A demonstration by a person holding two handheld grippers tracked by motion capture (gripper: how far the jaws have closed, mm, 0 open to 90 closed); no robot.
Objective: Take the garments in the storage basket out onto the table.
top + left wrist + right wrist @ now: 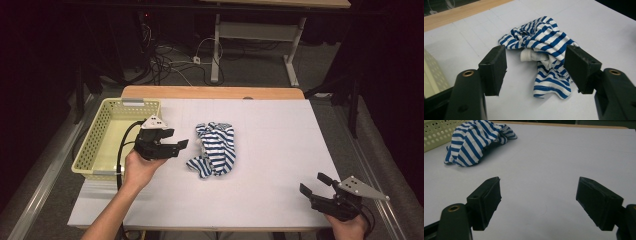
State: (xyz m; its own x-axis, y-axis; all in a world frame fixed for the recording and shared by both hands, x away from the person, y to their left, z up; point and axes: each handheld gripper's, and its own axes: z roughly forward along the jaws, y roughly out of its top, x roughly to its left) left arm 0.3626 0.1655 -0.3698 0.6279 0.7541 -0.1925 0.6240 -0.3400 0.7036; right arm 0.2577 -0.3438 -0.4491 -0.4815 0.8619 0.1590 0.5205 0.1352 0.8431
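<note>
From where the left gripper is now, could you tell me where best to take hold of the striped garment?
Probably the raised, bunched fold at the top of the blue-and-white striped garment, coming down from the basket side. The left gripper already faces it with open jaws, and the crumpled heap stands proud there, while its edges lie flat.

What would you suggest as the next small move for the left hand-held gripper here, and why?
Probably ease the left hand-held gripper forward and down onto the striped cloth. Its jaws stand open, aimed at the crumpled cloth but apart from it, beside the yellow basket.
</note>
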